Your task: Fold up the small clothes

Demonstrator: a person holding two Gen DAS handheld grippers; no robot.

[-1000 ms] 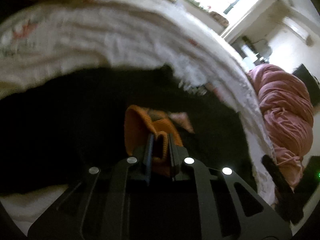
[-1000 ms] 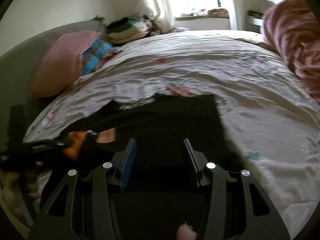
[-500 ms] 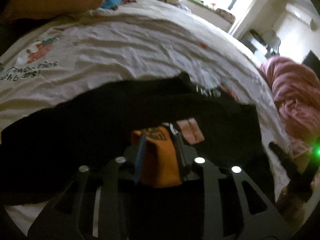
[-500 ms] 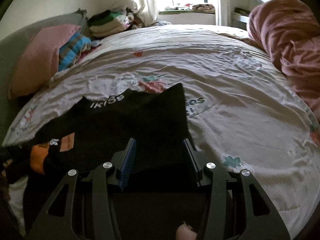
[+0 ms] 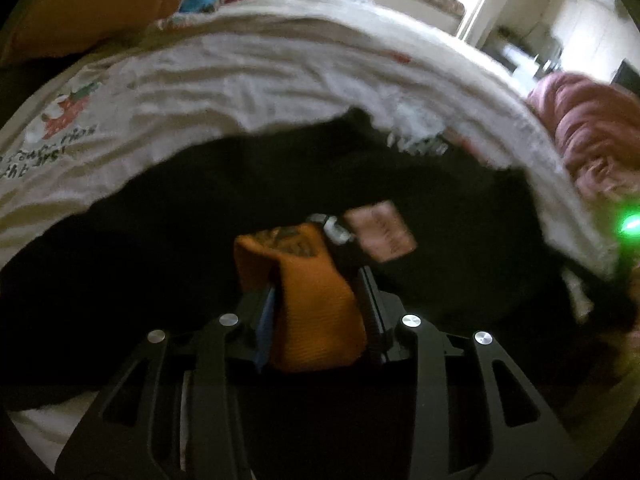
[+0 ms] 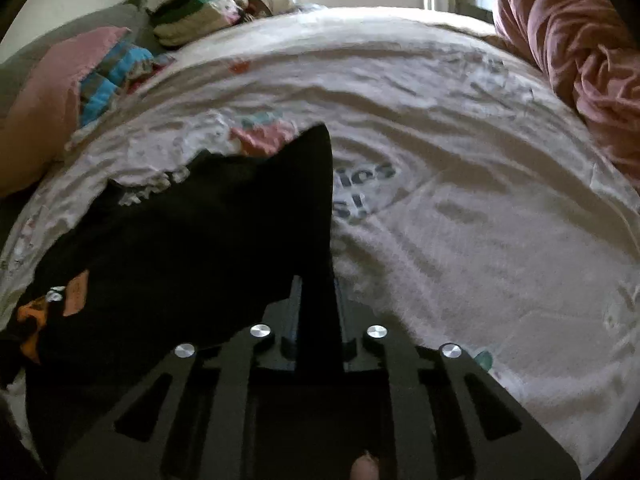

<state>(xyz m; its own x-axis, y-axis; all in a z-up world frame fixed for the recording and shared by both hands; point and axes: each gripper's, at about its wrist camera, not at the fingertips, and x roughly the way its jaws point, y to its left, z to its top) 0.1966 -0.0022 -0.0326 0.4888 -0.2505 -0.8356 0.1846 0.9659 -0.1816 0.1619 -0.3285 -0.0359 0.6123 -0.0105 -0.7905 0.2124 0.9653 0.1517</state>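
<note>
**A:** Where can you pass on the bed sheet point(image 6: 460, 240)?

**B:** In the right wrist view, open sheet runs from one to four o'clock of the black garment point(image 6: 200, 240).

**A:** What blocks you?

**B:** The rumpled pink blanket point(image 6: 580, 60) at two o'clock. At ten, the pink pillow point(image 6: 44, 112) and striped cloth point(image 6: 112, 80); at eleven, the folded stack point(image 6: 192, 20). The far middle of the sheet toward twelve lies bare.

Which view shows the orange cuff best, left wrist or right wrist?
Left wrist. The orange cuff fills the centre of the frame, between the fingers of the left hand-held gripper, knit ribbing visible. Right wrist shows only a small orange scrap at the far left edge, mostly buried in the black garment.
</note>
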